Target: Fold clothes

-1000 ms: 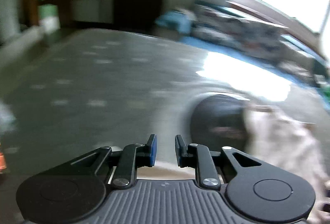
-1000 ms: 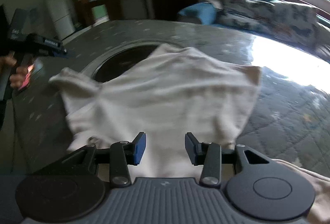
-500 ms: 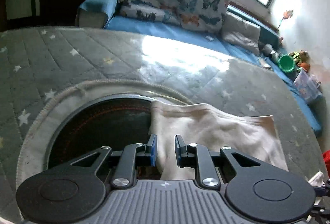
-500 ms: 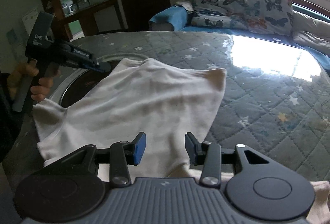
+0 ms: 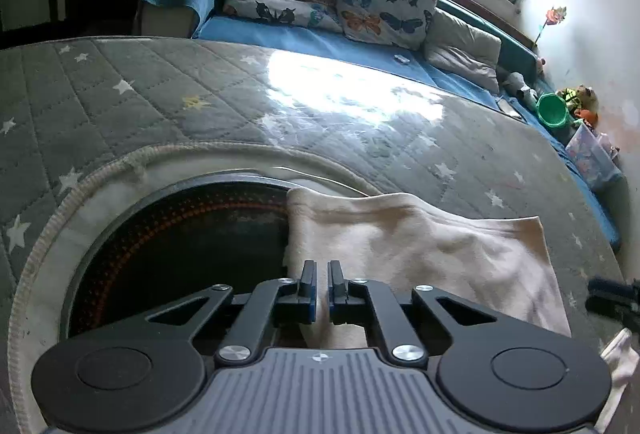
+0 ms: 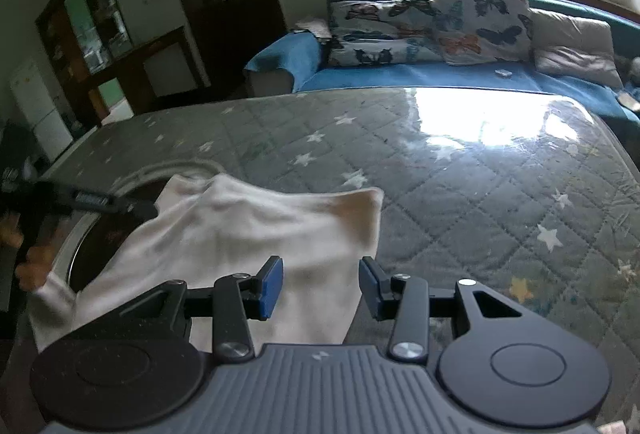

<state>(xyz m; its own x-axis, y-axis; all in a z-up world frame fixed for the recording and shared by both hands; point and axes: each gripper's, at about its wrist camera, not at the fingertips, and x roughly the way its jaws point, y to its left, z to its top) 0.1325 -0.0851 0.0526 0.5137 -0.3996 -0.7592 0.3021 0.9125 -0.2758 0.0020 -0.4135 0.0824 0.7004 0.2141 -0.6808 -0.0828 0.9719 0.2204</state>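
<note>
A cream garment [image 5: 420, 254] lies spread on the grey star-quilted table cover [image 5: 160, 94], with its left part over a round dark opening [image 5: 180, 246]. My left gripper [image 5: 322, 286] is at the garment's left edge, jaws pressed together with the cloth pinched between them. The right wrist view shows the same garment [image 6: 260, 234] with the left gripper [image 6: 146, 211] gripping its far-left corner, a person's hand [image 6: 34, 262] behind it. My right gripper [image 6: 320, 286] hovers over the garment's near right part, open. The cloth shows below the gap and its pads are off it.
Behind the table runs a blue sofa [image 5: 320, 38] with butterfly cushions [image 5: 384, 6] under bright windows. A green bucket [image 5: 554, 110] and toys sit at the far right. A dark door and a glass cabinet [image 6: 100, 30] stand at the back left. Glare covers the table's far side [image 6: 480, 122].
The left gripper swung over to the garment's left edge and its jaws closed on the cloth. The right gripper slid right along the near edge, jaws unchanged. The garment now looks pulled flatter.
</note>
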